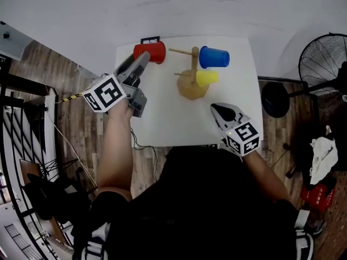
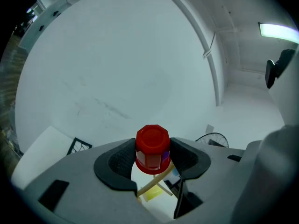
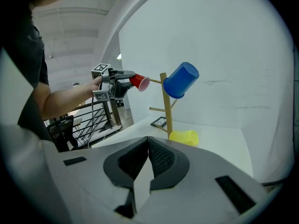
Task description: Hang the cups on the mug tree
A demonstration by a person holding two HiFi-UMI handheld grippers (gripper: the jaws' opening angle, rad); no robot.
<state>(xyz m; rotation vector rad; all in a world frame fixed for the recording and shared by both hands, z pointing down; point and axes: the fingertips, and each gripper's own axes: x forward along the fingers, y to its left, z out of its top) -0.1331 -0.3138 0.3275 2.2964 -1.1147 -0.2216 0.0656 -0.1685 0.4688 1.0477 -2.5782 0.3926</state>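
My left gripper (image 1: 143, 59) is shut on a red cup (image 1: 150, 52), holding it in the air left of the wooden mug tree (image 1: 193, 69). In the left gripper view the red cup (image 2: 152, 148) sits pinched between both pads, its bottom facing the camera, with the tree's pegs (image 2: 156, 182) below it. A blue cup (image 1: 213, 57) hangs on an upper right peg. A yellow cup (image 3: 184, 136) lies on its side on the table by the tree's foot. My right gripper (image 1: 221, 111) rests shut and empty near the table's front right, pointing at the tree (image 3: 166, 106).
The white table (image 1: 162, 118) stands against a white wall. A small black-framed marker (image 1: 150, 39) lies at its back edge. A black railing (image 1: 21, 123) runs along the left, and a floor fan (image 1: 322, 58) stands to the right.
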